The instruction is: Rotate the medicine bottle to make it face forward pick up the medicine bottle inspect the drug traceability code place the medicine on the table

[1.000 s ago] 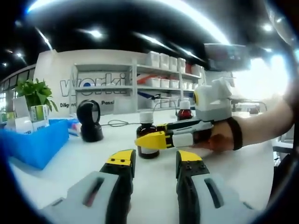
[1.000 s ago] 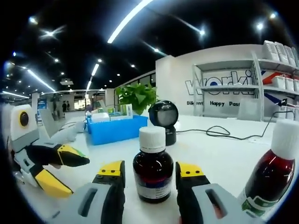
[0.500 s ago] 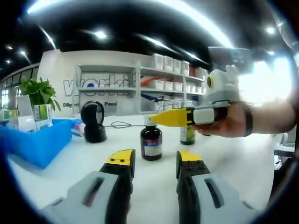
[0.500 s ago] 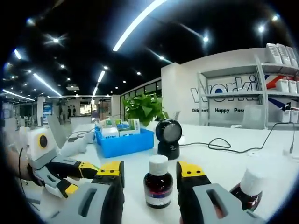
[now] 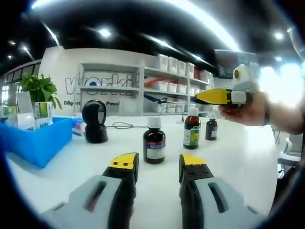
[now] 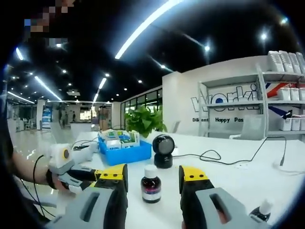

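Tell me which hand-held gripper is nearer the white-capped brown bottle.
Left, as far as I can judge. The left hand-held gripper sits low just before the bottle; the right hand-held gripper is raised, off beside it.

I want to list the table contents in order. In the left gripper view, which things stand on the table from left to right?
Blue bin → black scanner → dark bottle with white cap → brown bottle with green label → small dark bottle.
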`<action>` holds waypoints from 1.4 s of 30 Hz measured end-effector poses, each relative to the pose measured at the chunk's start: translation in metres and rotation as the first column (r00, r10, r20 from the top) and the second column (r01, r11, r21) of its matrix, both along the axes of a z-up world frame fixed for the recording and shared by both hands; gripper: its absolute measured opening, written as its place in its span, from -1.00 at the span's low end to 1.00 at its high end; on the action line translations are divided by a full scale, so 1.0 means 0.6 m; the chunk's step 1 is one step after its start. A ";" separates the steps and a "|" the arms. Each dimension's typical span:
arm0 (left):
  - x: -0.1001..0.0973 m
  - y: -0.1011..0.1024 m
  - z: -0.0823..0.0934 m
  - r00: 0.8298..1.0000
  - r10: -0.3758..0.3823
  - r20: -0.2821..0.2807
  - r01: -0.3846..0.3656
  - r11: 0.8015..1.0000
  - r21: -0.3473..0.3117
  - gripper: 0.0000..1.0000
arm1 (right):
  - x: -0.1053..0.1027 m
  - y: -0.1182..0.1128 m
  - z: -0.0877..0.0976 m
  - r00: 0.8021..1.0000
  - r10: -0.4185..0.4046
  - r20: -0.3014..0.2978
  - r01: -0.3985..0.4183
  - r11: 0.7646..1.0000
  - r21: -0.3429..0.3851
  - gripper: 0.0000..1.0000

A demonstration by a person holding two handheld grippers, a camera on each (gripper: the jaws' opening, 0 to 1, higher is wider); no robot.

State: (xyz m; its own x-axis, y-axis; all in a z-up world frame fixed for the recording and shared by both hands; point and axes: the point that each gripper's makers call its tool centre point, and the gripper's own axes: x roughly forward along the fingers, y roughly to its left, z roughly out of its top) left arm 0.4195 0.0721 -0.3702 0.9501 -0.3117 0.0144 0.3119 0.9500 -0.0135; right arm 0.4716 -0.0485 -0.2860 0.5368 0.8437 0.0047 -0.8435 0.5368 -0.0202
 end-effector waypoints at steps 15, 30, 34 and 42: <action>-0.005 0.002 0.018 0.998 0.033 0.048 -0.035 0.999 0.034 -0.40 | -0.014 -0.079 0.001 1.000 -0.015 0.011 0.015 1.000 0.004 -0.27; -0.006 -0.005 0.009 1.000 0.028 0.001 -0.028 1.000 -0.007 -0.49 | -0.037 -0.110 -0.018 1.000 -0.007 -0.006 0.007 1.000 -0.005 -0.32; -0.003 0.005 0.016 0.999 0.041 0.035 -0.042 0.999 0.026 -0.49 | -0.037 -0.117 -0.019 1.000 -0.014 -0.005 0.013 1.000 -0.009 -0.33; 0.003 0.014 0.010 0.999 0.033 0.023 -0.033 0.999 0.020 -0.46 | -0.041 -0.142 -0.013 0.999 -0.032 0.004 0.032 0.999 -0.015 -0.35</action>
State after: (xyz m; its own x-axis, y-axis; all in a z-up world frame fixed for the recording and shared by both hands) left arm 0.4213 0.0803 -0.3640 0.9594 -0.2806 0.0298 0.2803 0.9598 0.0131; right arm 0.4468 -0.1340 -0.2938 0.5634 0.8261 -0.0062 -0.8258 0.5630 -0.0318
